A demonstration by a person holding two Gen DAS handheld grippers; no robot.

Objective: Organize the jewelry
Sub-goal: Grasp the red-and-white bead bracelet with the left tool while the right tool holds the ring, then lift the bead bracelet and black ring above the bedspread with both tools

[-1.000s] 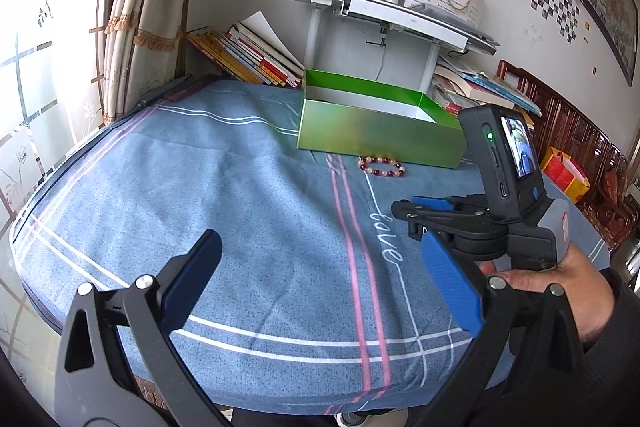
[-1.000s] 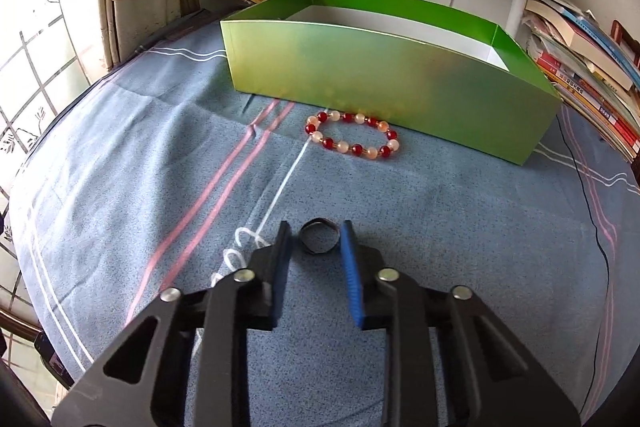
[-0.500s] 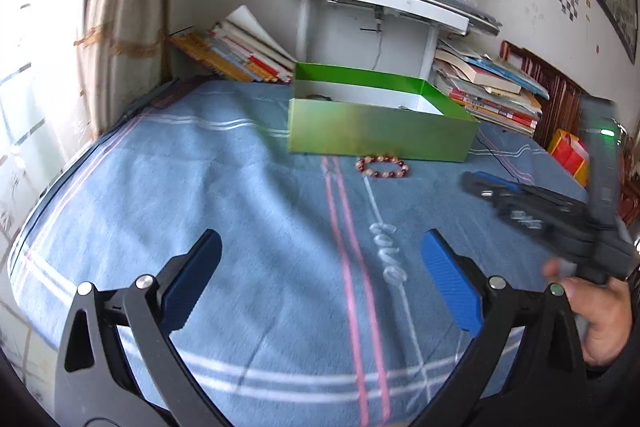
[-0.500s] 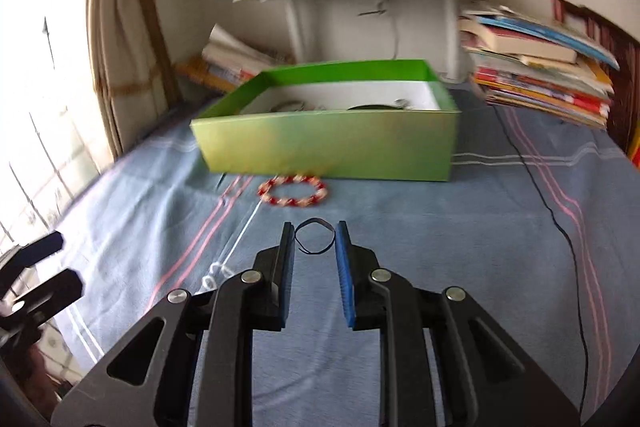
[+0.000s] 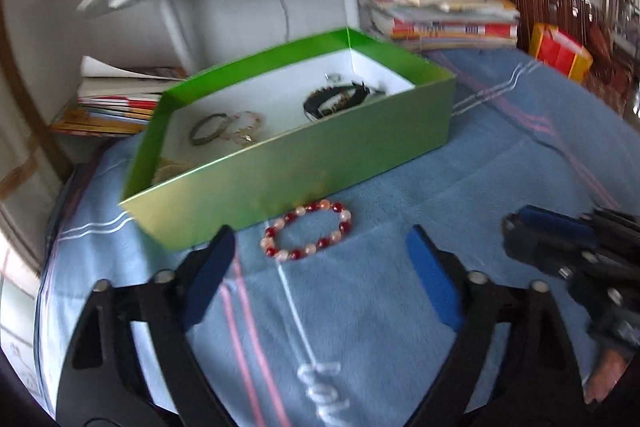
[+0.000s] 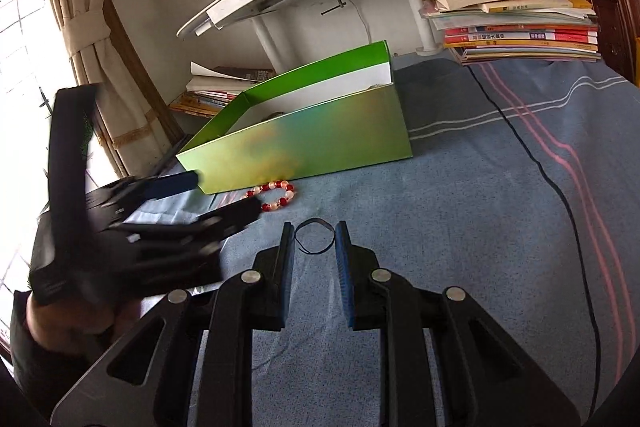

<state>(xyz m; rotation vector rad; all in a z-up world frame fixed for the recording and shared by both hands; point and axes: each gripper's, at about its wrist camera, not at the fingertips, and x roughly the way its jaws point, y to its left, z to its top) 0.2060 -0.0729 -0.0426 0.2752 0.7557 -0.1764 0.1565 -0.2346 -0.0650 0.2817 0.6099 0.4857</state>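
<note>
right gripper (image 6: 315, 241) pinches a thin black ring (image 6: 314, 237), left gripper (image 5: 320, 257) is closing, nothing pinched yet, around the beaded bracelet (image 5: 306, 230)

The green box (image 5: 304, 167) looks like glossy cardboard, white and matt inside. The blue cloth (image 5: 400, 327) is soft and slightly fuzzy. The bead bracelet (image 5: 306, 230) has smooth, shiny beads. The gripper fingers (image 6: 346, 275) are matt black plastic with blue pads.
</note>
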